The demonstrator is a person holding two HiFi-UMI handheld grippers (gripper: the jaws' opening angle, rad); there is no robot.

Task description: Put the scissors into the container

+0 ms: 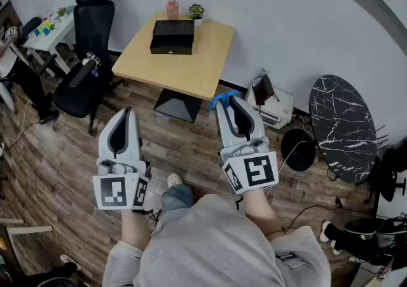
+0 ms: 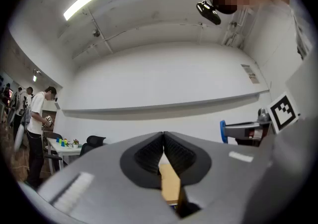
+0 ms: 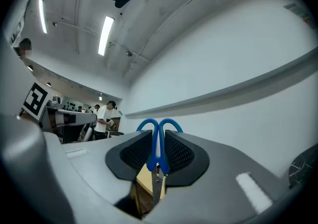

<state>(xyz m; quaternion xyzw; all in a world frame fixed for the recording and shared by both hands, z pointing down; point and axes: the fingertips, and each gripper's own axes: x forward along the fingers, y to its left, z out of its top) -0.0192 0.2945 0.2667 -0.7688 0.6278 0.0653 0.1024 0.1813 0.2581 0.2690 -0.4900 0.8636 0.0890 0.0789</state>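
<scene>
My right gripper (image 1: 224,102) is shut on a pair of blue-handled scissors (image 1: 222,97); in the right gripper view the scissors (image 3: 159,138) stand between the jaws with the handle loops up and the blades pointing down. My left gripper (image 1: 126,112) is shut with nothing between its jaws, which meet in the left gripper view (image 2: 163,138). The black container (image 1: 172,37) sits at the far end of a light wooden table (image 1: 191,66), well ahead of both grippers. Both grippers are held above the wooden floor, short of the table.
A pink bottle (image 1: 172,7) and a small potted plant (image 1: 196,11) stand behind the container. A black office chair (image 1: 89,56) is left of the table. A round dark marble table (image 1: 343,128) stands to the right. A person (image 2: 36,118) stands at a desk far left.
</scene>
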